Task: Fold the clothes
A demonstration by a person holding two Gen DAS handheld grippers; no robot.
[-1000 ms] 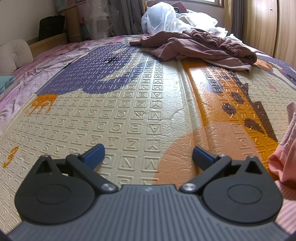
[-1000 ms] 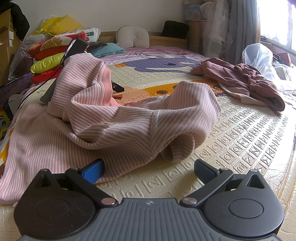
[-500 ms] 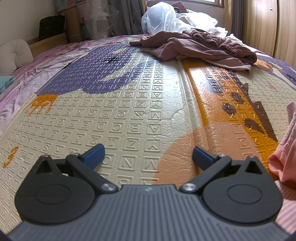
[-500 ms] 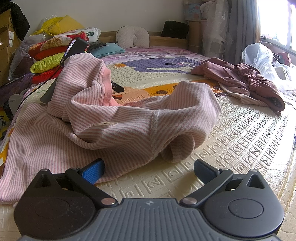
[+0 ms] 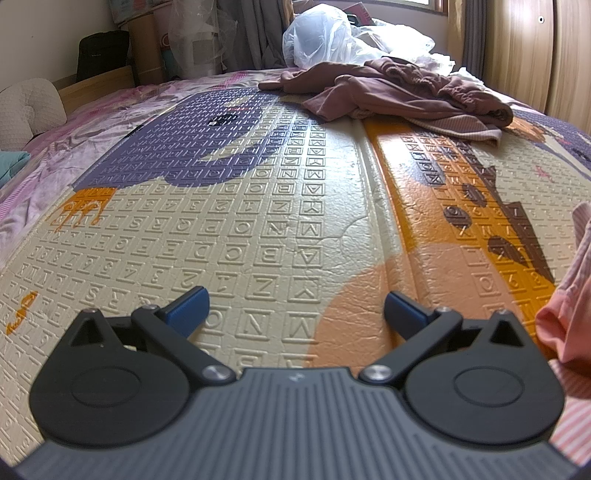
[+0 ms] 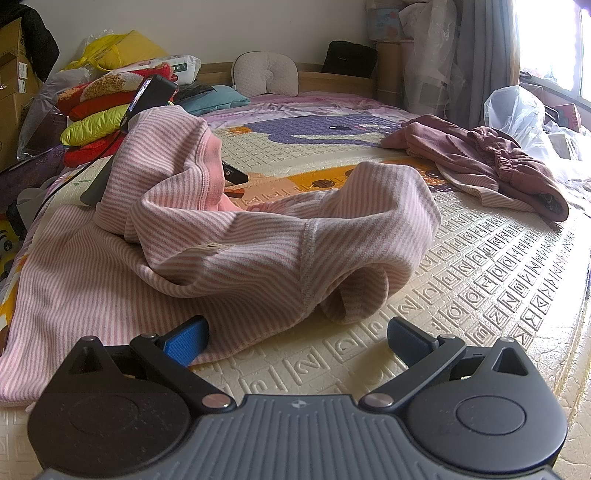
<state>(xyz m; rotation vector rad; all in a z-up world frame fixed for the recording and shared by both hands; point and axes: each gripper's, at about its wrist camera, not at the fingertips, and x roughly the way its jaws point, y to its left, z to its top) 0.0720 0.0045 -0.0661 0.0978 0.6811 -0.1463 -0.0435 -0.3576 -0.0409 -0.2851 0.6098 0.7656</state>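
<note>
L wrist view: left hand-held gripper [image 5: 295, 308] fills the bottom of the frame, its 2 blue-tipped fingers [image 5: 186, 310] spread wide w/ nothing between them, low over the foam play mat [image 5: 258, 206] embossed w/ letters & numbers. Purple whale print sits upper left of the mat, orange band runs down centre-right. Mauve clothes pile [image 5: 399, 92] lies crumpled at upper centre-right, touching the mat's far end, w/ a white plastic bag [image 5: 317, 35] just behind it. Edge of the pink striped garment [image 5: 565, 302] pokes in at the right edge, beside the gripper's right finger but apart from it.

R wrist view: right hand-held gripper [image 6: 297, 339] at the bottom, 2 fingers also spread, gripping nothing. The pink striped garment [image 6: 240, 251] is heaped unfolded across left & centre of the frame on the mat [image 6: 498, 280]; its hem lies flat at lower left, right behind the left blue fingertip [image 6: 186, 341] — contact can't be told. A rolled sleeve or cuff opening faces the camera at centre. Mauve clothes pile [image 6: 480, 158] sits upper right, well apart from the striped one. Stacked red & yellow cushions [image 6: 99, 118] at upper left, a dark phone-like device [image 6: 151, 96] propped above the garment, a white pillow [image 6: 266, 72] at top centre.
</note>
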